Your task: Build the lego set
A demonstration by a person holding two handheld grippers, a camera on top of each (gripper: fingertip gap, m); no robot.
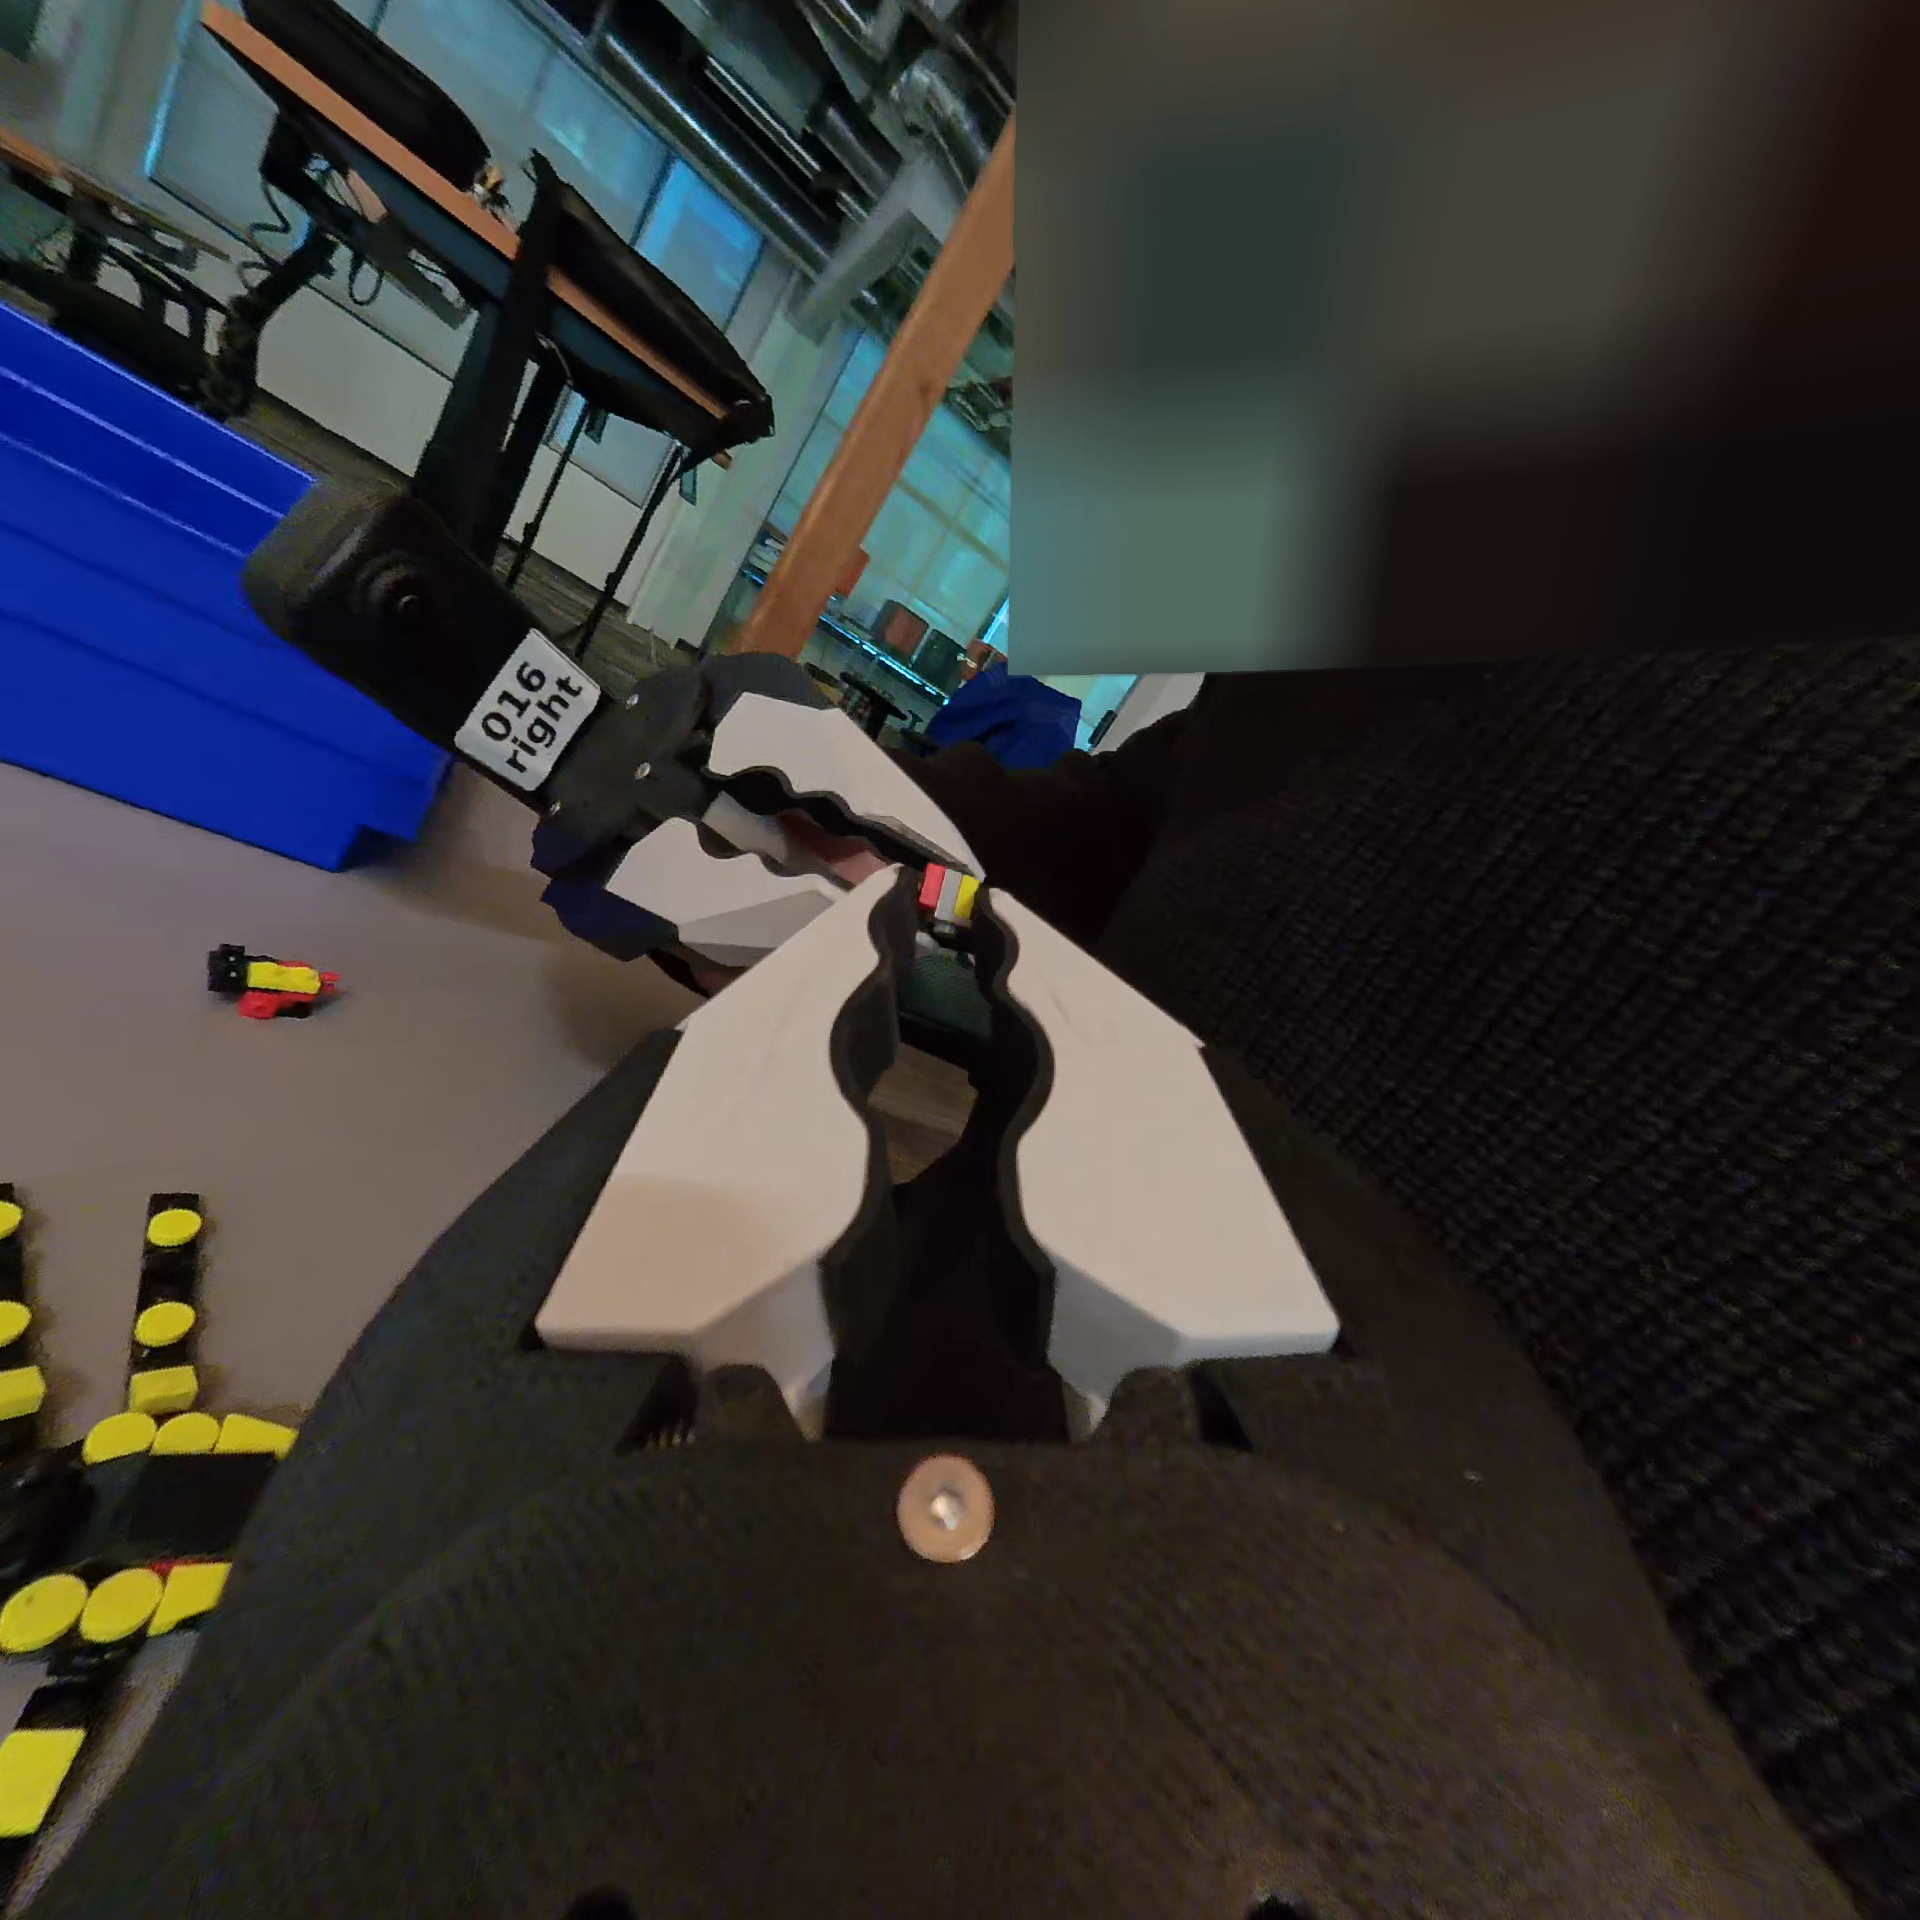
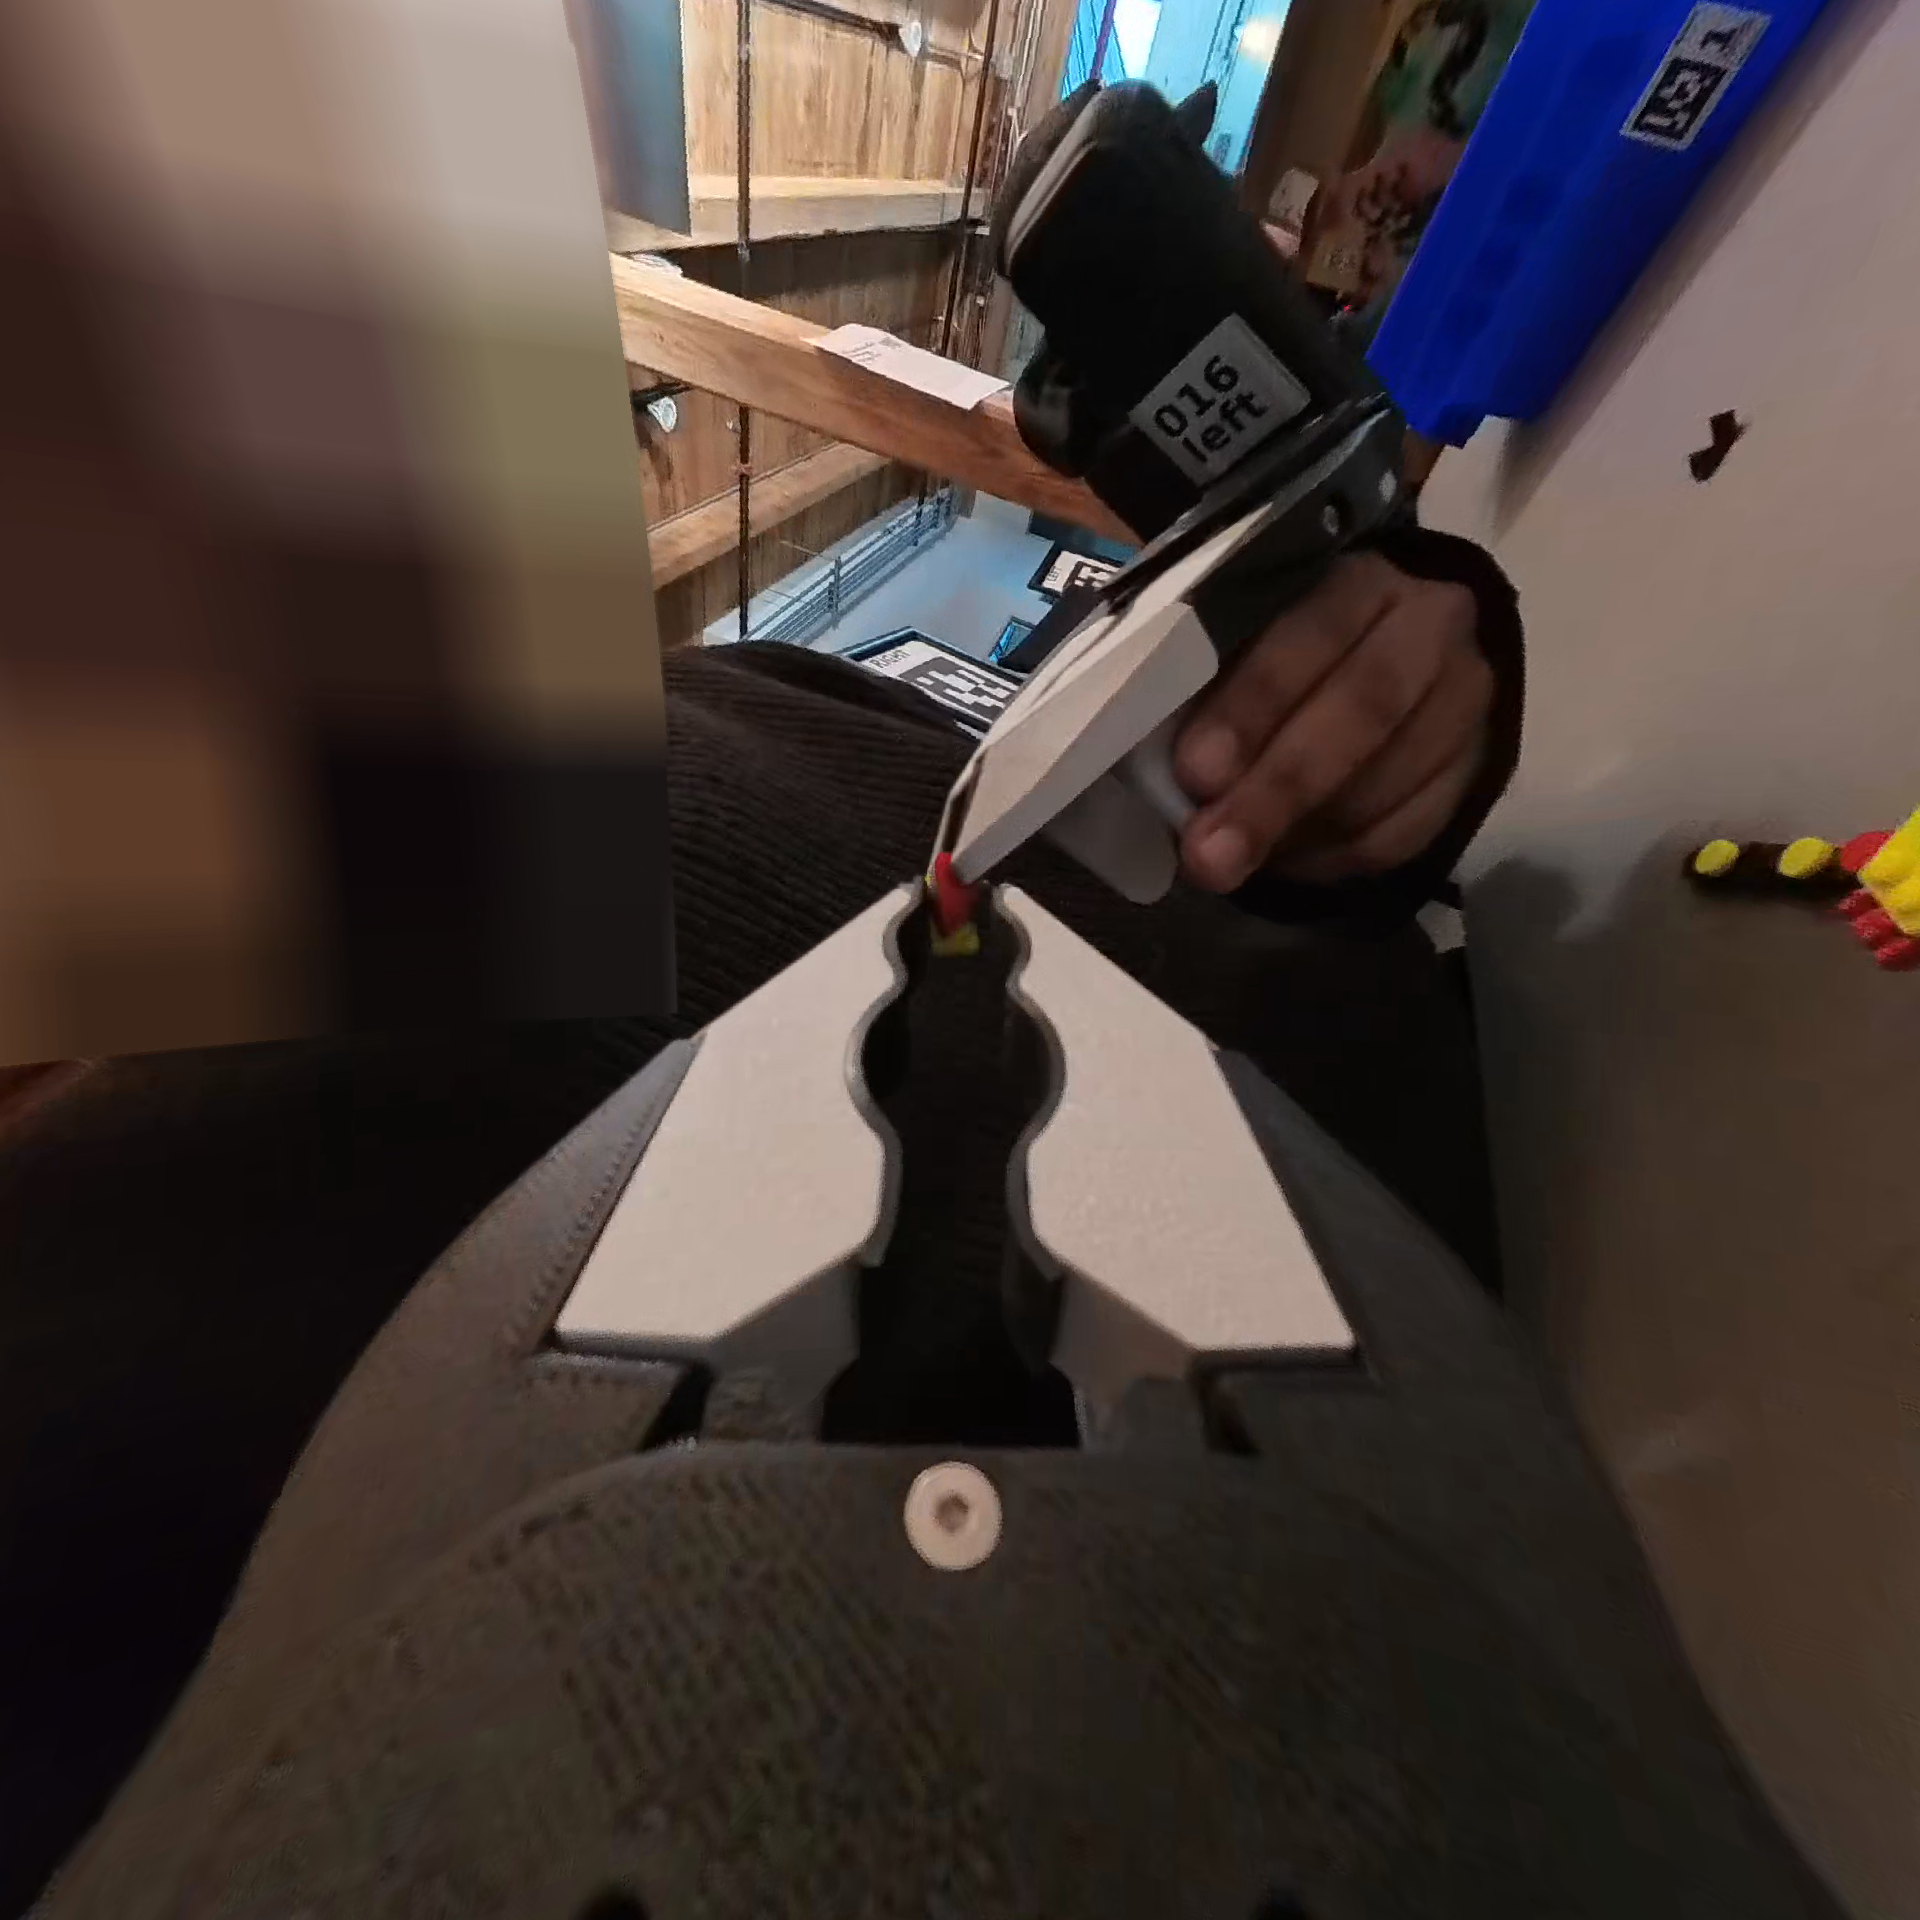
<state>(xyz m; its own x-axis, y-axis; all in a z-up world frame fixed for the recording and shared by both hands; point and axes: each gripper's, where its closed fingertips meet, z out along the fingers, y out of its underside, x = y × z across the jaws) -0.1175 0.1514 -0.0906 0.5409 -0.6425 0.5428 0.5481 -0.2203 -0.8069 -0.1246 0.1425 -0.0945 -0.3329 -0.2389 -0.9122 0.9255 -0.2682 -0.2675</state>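
Note:
A small red, grey and yellow lego piece is held in the air close to the person's dark sweater. My left gripper is shut on it, with its tips on either side. My right gripper comes in from the left and its closed tips meet the same piece. In the right wrist view, my right gripper pinches the red and yellow piece. There my left gripper reaches down from the upper right onto it, held by a hand.
On the grey table lie a small black, yellow and red lego assembly and a larger black and yellow build, which also shows in the right wrist view. Blue bins stand at the table's far side. Both grippers' tips are close together, under 4 cm apart.

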